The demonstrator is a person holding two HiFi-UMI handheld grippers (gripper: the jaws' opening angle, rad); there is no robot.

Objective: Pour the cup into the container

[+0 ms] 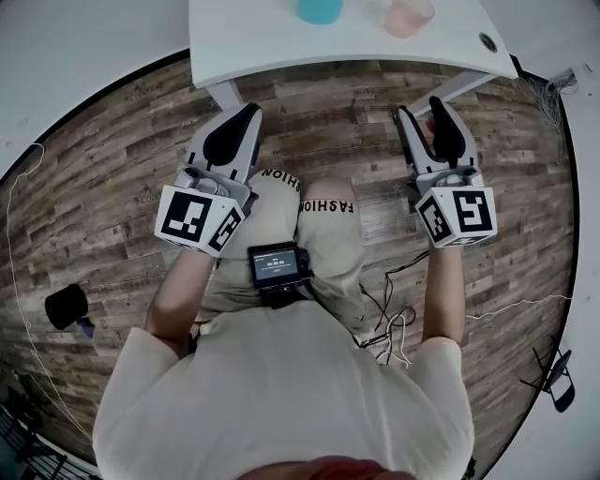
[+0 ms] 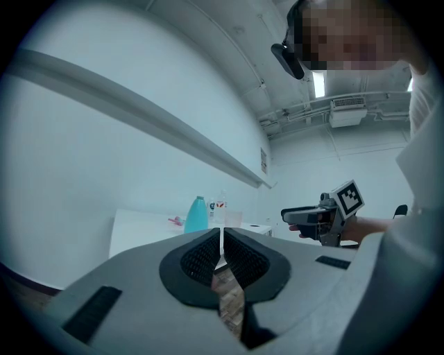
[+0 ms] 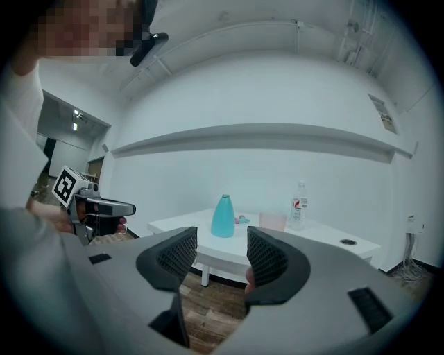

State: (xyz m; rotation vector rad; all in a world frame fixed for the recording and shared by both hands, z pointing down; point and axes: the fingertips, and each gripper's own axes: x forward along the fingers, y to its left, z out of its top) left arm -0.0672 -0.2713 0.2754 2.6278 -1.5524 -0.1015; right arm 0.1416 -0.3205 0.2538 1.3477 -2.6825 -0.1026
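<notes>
A pink translucent cup (image 1: 408, 15) (image 3: 272, 222) (image 2: 234, 219) and a teal bottle-shaped container (image 1: 319, 9) (image 3: 223, 216) (image 2: 197, 213) stand on the white table (image 1: 281, 47) ahead of me. Both grippers are held level over the wood floor, short of the table's near edge and apart from both objects. My left gripper (image 1: 251, 111) (image 2: 222, 234) has its pads together with only a thin slit, nothing between them. My right gripper (image 1: 419, 108) (image 3: 222, 251) is open and empty. Each gripper shows in the other's view, the right gripper (image 2: 290, 213) and the left gripper (image 3: 128, 208).
A clear drink bottle (image 3: 299, 206) stands just right of the cup. A small pink item (image 3: 241, 220) lies behind the container. The tabletop has a cable hole (image 1: 487, 41). Table legs (image 1: 225, 94) stand near my knees. Cables (image 1: 394, 328) trail on the floor.
</notes>
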